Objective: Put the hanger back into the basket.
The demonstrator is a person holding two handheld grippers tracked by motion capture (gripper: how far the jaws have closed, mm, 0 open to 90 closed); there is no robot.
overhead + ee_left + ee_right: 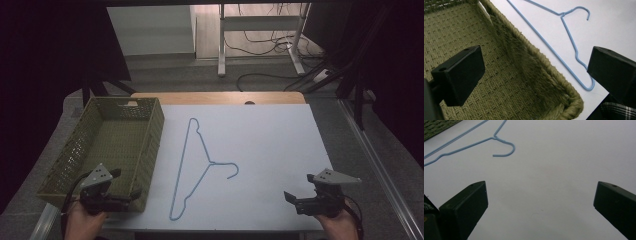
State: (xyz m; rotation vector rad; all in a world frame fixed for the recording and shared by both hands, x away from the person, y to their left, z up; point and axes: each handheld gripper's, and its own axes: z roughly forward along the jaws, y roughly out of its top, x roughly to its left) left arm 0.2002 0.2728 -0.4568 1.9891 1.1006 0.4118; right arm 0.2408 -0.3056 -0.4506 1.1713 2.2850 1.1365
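The left gripper (131, 196) is held low over the near corner of the big green woven basket (150, 145), jaws wide and empty. The right gripper (290, 197) is held above the white table (270, 150), also wide and empty. Between them, the thin blue wire hanger (192, 165) is laid flat.

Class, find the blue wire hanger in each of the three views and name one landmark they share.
High view: blue wire hanger lies centre, right of the green basket.
Left gripper view: upper right, beyond the basket's rim.
Right gripper view: top left, hook pointing right.
Shared landmark: the green basket.
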